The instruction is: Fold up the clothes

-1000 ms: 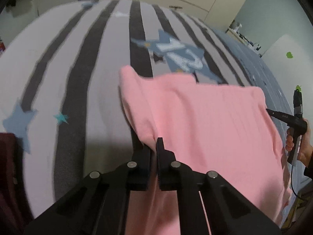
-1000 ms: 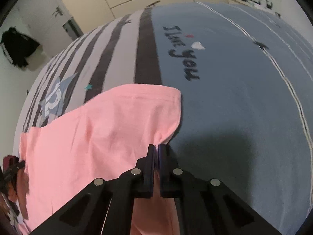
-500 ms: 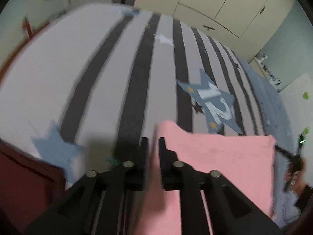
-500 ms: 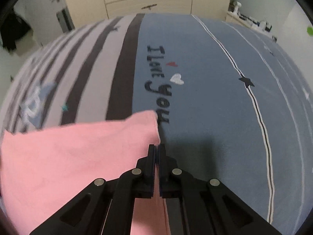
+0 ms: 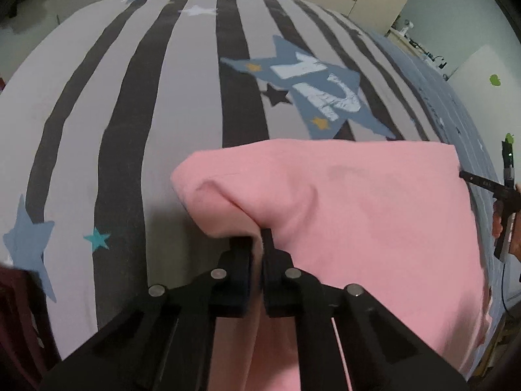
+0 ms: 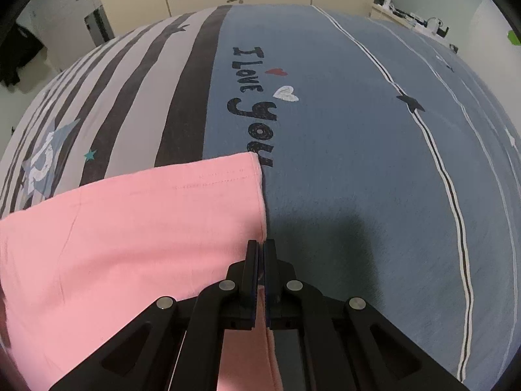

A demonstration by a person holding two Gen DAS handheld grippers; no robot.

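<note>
I have the pink shirt (image 5: 358,215) pinched in both clamped grippers, left (image 5: 257,244) and right (image 6: 260,254), across the bed (image 6: 342,163) toward twelve o'clock. It looks light and floppy; I'd grip corners.

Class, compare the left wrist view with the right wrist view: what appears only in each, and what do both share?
Only the left wrist view shows the dark red cloth and the white star. Only the right wrist view shows the "I Love You" lettering and the hearts. Both show the pink garment on the striped bedcover.
</note>
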